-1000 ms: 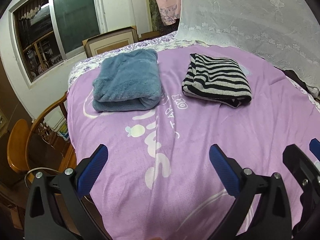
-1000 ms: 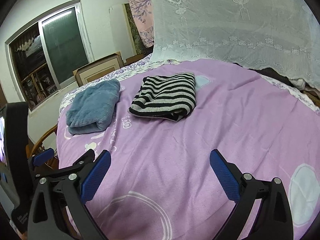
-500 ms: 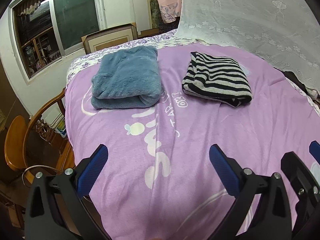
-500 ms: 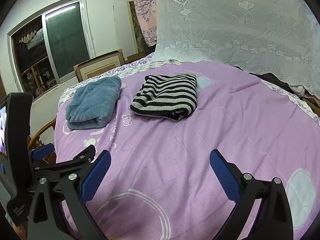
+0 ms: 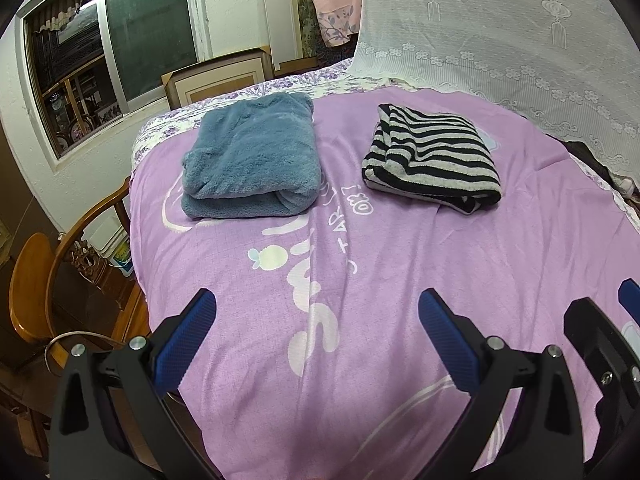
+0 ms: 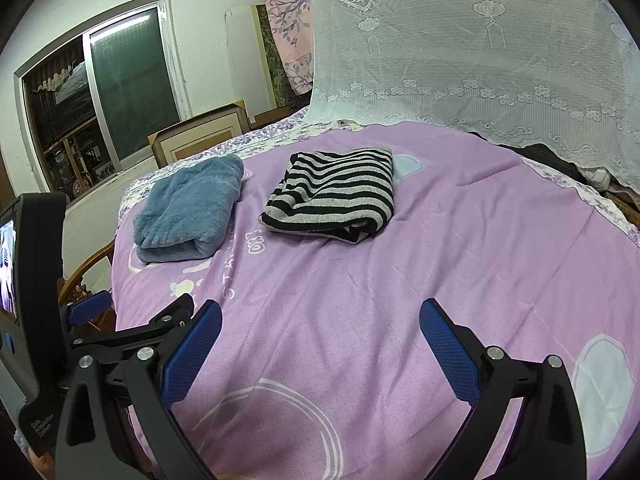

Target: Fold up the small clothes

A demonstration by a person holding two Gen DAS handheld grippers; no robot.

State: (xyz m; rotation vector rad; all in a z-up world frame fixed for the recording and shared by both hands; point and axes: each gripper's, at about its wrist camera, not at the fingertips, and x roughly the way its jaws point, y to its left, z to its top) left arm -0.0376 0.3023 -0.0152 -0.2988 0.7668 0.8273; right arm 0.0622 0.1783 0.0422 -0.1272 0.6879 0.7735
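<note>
Well beyond both grippers' spread, empty fingers [image 5: 448, 340] lie folded blue [image 5: 252, 160] and striped clothes [image 5: 432, 164].

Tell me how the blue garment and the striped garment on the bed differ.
The blue fleece garment is plain and fluffy; the striped garment is a flatter knit with black and grey bands. The blue one lies nearer the window-side edge and looks bulkier. Both are folded and lie apart on the purple bedspread.

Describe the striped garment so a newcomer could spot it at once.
Start at the purple bedspread that fills the view. Two folded bundles lie side by side, apart, at its far end below the white lace curtain. The striped garment is the right one, black-and-grey banded knit, unlike the plain blue fleece.
</note>
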